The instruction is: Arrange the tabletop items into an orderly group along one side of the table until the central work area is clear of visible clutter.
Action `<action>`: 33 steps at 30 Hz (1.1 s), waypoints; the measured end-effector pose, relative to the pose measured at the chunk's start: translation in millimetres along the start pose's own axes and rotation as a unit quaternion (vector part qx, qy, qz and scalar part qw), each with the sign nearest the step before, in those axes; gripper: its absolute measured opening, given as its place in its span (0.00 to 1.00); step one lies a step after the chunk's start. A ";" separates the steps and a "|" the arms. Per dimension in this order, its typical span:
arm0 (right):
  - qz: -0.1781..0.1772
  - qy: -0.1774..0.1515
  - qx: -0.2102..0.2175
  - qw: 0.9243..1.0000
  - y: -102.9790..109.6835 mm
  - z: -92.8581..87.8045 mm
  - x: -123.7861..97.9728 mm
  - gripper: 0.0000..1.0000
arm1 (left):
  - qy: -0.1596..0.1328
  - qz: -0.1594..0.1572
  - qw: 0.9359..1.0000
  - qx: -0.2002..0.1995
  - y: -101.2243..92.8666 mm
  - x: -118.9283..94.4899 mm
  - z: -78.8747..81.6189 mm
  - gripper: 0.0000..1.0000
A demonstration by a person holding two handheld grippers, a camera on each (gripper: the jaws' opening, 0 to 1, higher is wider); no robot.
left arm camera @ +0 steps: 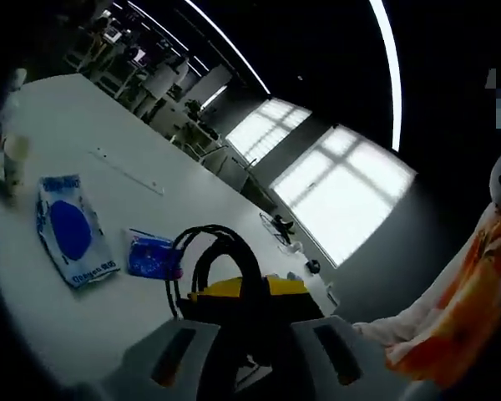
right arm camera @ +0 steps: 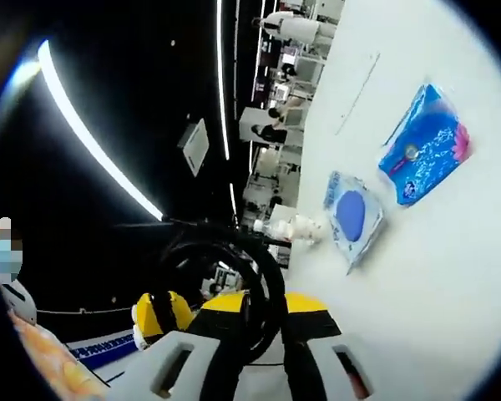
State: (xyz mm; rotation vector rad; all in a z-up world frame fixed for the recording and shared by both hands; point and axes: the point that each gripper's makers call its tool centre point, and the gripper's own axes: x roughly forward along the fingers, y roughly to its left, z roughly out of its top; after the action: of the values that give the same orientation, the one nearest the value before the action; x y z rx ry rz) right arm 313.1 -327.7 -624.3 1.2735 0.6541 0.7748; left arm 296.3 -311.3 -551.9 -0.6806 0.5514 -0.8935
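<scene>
Left gripper (left arm camera: 255,338) raised over the counter (left arm camera: 83,125), jaws closed on a yellow-and-black item (left arm camera: 250,292). Right gripper (right arm camera: 259,351) tilted, jaws clamping the same yellow-and-black item. Orange-patterned sleeve (left arm camera: 463,309) alongside.

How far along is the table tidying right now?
Early, by the look of it. Nothing looks grouped yet: the white pouch with the blue circle, the blue packet and the bottle lie spread over the white table. In hand: both grippers seem to hold the yellow-and-black device with black cables. The rest remains.
</scene>
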 end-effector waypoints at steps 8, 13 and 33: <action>-0.005 -0.011 -0.007 1.000 3.2 8.3 -11.8 0.06 | -0.010 0.047 0.999 -0.018 23.5 -10.0 1.7 0.07; -0.003 -0.013 -0.018 1.000 12.9 13.2 -18.6 0.05 | 0.007 0.086 0.996 -0.021 43.8 -14.2 -10.0 0.06; -0.094 -0.001 -0.094 0.991 -7.0 16.1 -27.3 0.03 | 0.073 0.136 0.988 0.001 72.3 -3.6 -44.1 0.14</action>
State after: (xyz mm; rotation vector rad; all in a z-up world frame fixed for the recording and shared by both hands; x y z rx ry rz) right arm 310.7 -359.8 -628.1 1.0251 0.6729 0.6625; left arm 301.4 -289.1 -633.5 -0.5257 0.7551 -0.6896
